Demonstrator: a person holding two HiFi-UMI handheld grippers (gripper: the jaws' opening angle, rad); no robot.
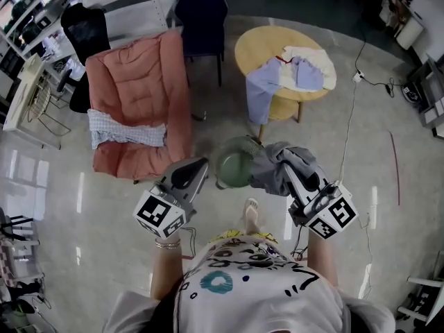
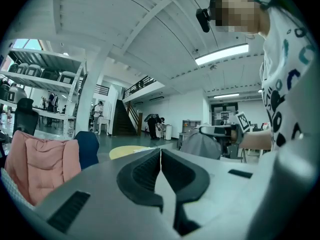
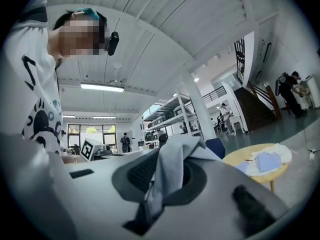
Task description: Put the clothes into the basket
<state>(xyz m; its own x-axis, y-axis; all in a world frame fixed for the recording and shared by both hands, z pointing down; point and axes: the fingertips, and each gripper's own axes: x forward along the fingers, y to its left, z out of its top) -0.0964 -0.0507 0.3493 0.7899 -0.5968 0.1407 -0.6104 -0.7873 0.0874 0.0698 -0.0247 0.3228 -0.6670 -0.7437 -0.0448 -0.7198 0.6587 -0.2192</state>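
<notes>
In the head view a round green basket (image 1: pixel 232 166) stands on the floor just ahead of the person. My right gripper (image 1: pixel 287 166) is shut on a grey garment (image 1: pixel 276 164) that bunches over its jaws right beside the basket's right rim. The right gripper view shows the same grey garment (image 3: pixel 172 156) pinched between the closed jaws of my right gripper (image 3: pixel 165 170). My left gripper (image 1: pixel 198 166) hovers left of the basket; in its own view my left gripper (image 2: pixel 160 156) is shut with nothing in it. More clothes (image 1: pixel 297 71) lie on a round yellow table (image 1: pixel 253 47).
A pink padded chair (image 1: pixel 142 89) with a checked cloth (image 1: pixel 125 127) on its seat stands at the left. Behind it is a dark blue chair (image 1: pixel 201 12). A cable (image 1: pixel 350 127) runs across the floor at the right. Desks and shelving line the far left.
</notes>
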